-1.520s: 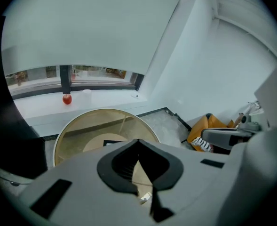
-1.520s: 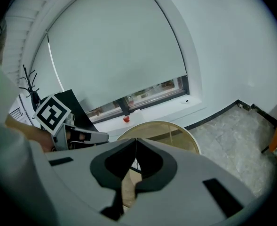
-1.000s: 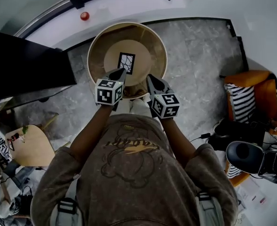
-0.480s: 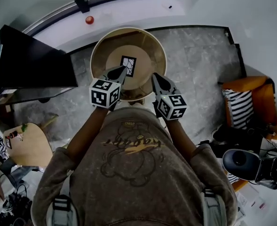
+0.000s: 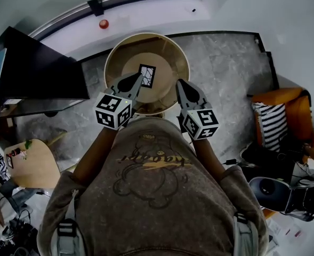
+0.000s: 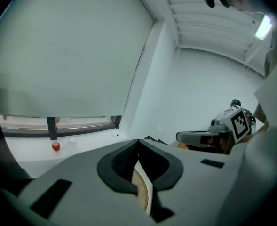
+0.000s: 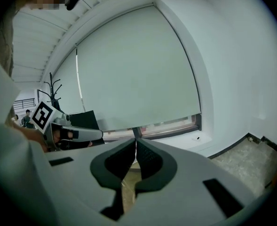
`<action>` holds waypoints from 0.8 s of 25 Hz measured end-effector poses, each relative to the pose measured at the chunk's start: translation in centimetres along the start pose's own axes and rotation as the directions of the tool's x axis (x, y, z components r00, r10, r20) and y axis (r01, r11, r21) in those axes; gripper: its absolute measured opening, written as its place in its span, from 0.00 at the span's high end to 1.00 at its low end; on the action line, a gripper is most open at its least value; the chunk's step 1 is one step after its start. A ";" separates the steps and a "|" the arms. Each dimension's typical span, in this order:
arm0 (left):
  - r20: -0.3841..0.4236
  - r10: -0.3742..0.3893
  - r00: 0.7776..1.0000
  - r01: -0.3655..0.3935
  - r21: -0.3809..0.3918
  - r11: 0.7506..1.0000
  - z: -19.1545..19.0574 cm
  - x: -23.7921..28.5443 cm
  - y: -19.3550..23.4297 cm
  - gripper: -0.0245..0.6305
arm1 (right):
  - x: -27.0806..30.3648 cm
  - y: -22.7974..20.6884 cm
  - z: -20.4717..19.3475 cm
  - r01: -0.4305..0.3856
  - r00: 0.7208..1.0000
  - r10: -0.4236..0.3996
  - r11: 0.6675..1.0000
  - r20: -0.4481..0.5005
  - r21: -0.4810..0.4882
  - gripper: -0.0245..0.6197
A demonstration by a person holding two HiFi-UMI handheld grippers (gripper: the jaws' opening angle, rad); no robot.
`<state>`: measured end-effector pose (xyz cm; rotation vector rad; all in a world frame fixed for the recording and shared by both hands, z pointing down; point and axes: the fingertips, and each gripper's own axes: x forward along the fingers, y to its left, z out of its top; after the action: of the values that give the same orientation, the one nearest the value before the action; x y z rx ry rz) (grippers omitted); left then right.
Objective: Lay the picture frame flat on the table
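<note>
A small black picture frame (image 5: 146, 74) with a white cracked pattern sits on the round wooden table (image 5: 114, 57), its face turned up to the head camera. Whether it lies fully flat I cannot tell. My left gripper (image 5: 139, 77) is shut and empty, its tip just left of the frame's near edge. My right gripper (image 5: 179, 82) is shut and empty too, over the table's right rim. In the left gripper view the jaws (image 6: 138, 141) meet and point up at the wall, and those in the right gripper view (image 7: 136, 140) do the same. Neither gripper view shows the frame.
A red round thing (image 5: 104, 23) lies on the white sill behind the table. A dark panel (image 5: 34, 68) stands at the left, with a small wooden side table (image 5: 31, 164) below it. An orange seat with a striped cushion (image 5: 276, 116) is at the right.
Both grippers have drawn back toward the body and spread slightly apart. The table and frame look smaller and farther. The frame itself has not moved.
</note>
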<state>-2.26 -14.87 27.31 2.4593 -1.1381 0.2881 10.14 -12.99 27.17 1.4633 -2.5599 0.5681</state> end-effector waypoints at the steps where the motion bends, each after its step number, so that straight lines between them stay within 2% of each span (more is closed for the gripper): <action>1: 0.011 -0.002 1.000 0.002 0.009 1.000 0.3 0.0 0.1 0.94 | 0.0 -0.1 0.3 0.001 1.000 -0.001 1.000 0.004 -0.004 0.93; 8: 0.072 -0.008 0.997 0.005 0.045 0.999 2.0 0.3 0.3 0.94 | 0.8 -0.8 1.4 -0.007 1.000 0.007 1.000 0.014 -0.024 0.93; 20: 0.073 -0.005 0.997 0.001 0.050 0.999 1.6 0.0 0.4 0.94 | 0.5 -0.1 1.0 -0.009 1.000 0.010 0.999 0.024 -0.036 0.93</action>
<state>-2.53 -15.84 25.96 2.5340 -1.1700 0.2301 10.01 -13.85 26.44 1.4556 -2.5831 0.5060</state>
